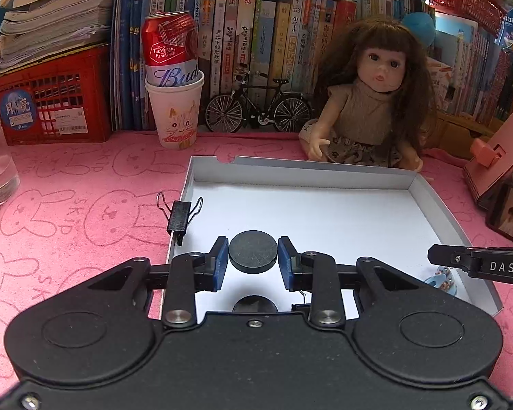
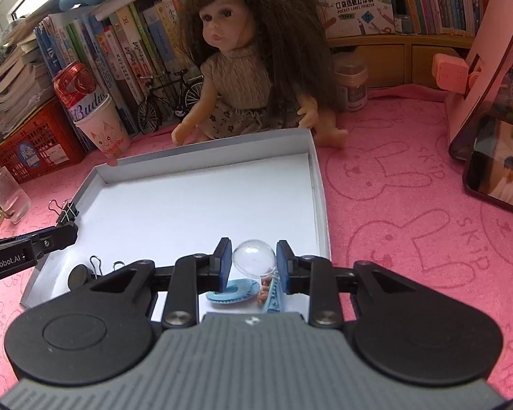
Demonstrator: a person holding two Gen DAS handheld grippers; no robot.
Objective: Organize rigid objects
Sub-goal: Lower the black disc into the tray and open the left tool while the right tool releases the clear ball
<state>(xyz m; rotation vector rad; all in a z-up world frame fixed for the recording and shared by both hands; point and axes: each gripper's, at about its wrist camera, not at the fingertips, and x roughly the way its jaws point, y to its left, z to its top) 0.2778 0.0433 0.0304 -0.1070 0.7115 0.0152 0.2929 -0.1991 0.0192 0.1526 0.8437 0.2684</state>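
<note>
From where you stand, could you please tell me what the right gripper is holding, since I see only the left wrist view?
Observer: The right gripper is shut on a clear ball, with a blue toy just below it.
Operator: Thank you. Is anything hidden next to the doll?
Observer: Yes, a small jar stands on the pink cloth beside its hair.
Operator: And what lies in the near left corner of the box?
Observer: Binder clips lie there beside a black disc.
</note>
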